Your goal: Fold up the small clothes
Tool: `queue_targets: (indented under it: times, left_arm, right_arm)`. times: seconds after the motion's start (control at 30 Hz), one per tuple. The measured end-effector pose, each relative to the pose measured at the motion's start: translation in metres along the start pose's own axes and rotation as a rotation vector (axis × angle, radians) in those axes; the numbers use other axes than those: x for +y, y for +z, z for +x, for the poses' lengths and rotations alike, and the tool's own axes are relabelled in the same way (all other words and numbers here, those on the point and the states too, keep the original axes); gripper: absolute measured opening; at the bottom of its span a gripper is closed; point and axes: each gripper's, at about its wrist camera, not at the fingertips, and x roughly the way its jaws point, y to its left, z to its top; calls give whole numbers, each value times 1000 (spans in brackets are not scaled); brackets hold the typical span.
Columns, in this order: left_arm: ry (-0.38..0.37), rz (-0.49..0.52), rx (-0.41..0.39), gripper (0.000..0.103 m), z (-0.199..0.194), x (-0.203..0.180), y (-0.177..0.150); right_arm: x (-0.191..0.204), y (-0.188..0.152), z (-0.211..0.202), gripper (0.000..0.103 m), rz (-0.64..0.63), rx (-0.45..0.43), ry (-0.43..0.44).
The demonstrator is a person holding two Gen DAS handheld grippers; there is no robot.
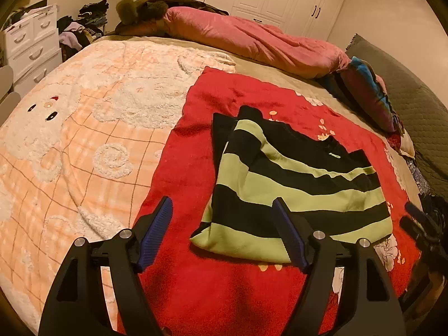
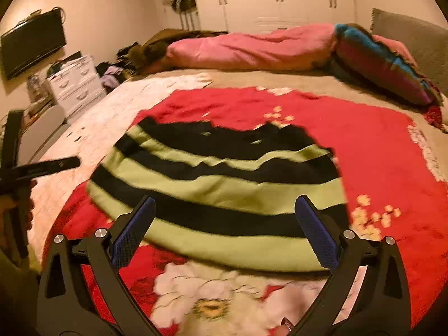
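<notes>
A small green-and-black striped garment (image 1: 294,190) (image 2: 224,179) lies folded and flat on a red flowered blanket (image 1: 196,168) (image 2: 378,145) on the bed. My left gripper (image 1: 221,202) hovers open over the garment's near left corner, its blue pads (image 1: 156,229) wide apart and gripping nothing. My right gripper (image 2: 225,199) is open too, above the garment's near edge, and no cloth is pinched between its blue pads (image 2: 316,235). The garment looks blurred in the right wrist view.
A peach plaid blanket (image 1: 84,140) with a fluffy bear pattern covers the bed's left side. A pink duvet (image 1: 252,42) and a striped pillow (image 1: 366,92) lie along the far edge. White drawers (image 1: 30,42), a clothes pile, wardrobes (image 2: 277,0) and a wall television (image 2: 30,42) stand beyond.
</notes>
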Motion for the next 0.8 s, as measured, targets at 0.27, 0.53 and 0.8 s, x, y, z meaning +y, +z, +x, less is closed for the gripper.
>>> queue_targets:
  times: [0.27, 0.53, 0.8]
  left_arm:
    - [31, -35, -38, 87, -15, 22, 4]
    - [90, -72, -66, 93, -25, 53, 7]
    - [130, -121, -71, 95, -26, 82, 7]
  right_arm:
    - [60, -14, 9, 94, -88, 50, 93]
    - [123, -32, 19, 94, -245, 96, 120]
    - [161, -40, 42, 94, -353, 100, 91]
